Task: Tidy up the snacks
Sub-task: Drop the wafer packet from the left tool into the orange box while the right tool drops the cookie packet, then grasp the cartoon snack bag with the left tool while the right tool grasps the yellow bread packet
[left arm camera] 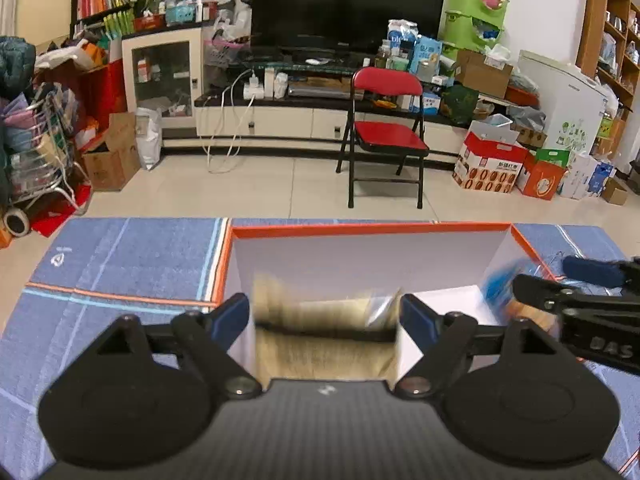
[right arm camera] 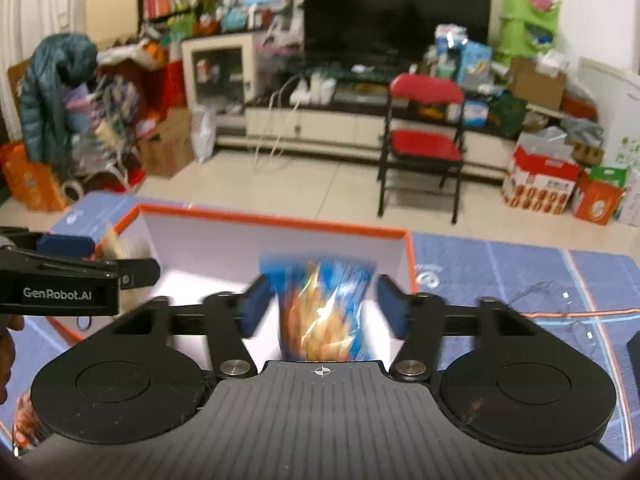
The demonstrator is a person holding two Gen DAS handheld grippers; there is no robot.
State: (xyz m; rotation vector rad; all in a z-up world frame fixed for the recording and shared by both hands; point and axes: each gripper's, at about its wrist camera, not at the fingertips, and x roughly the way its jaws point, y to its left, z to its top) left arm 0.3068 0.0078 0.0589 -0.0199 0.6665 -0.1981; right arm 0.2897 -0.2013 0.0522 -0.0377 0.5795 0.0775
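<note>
Inspected the left hand-held gripper point(left arm camera: 324, 312) first. Found it open, with the blue pads standing clear on both sides of a beige packet point(left arm camera: 320, 348). Judged the packet released rather than gripped, as it is smeared with blur while the jaws show sharp. Located it over the near left part of a white box point(left arm camera: 360, 229) with an orange rim.

Inspected the right hand-held gripper point(right arm camera: 323, 300) next. Found it likewise open, with a gap visible between each pad and a blue packet point(right arm camera: 320, 320). Noted the same blur on that packet, and placed it above the right part of the box. Could not tell whether either packet has touched the box floor.

Placed the box against the far edge of the table point(left arm camera: 120, 256), about midway along it, on a blue cloth. Noted a red folding chair point(left arm camera: 384, 132) on the floor beyond, well apart.

Step in hand, as judged: dropping both packets into the box. To do it well:
- Keep both sets of jaws wide and level until the packets lie inside the walls.
- Lift straight up afterwards, to avoid catching a packet edge or the rim.
- Keep the two tools apart, as they stand close side by side.

Orientation:
- Blue packet: upright, long axis running from the jaws down toward the box floor, flared sealed end uppermost.
- Beige packet: broad face to the camera, a dark band lying across the jaws. Long axis not settled, owing to blur.
</note>
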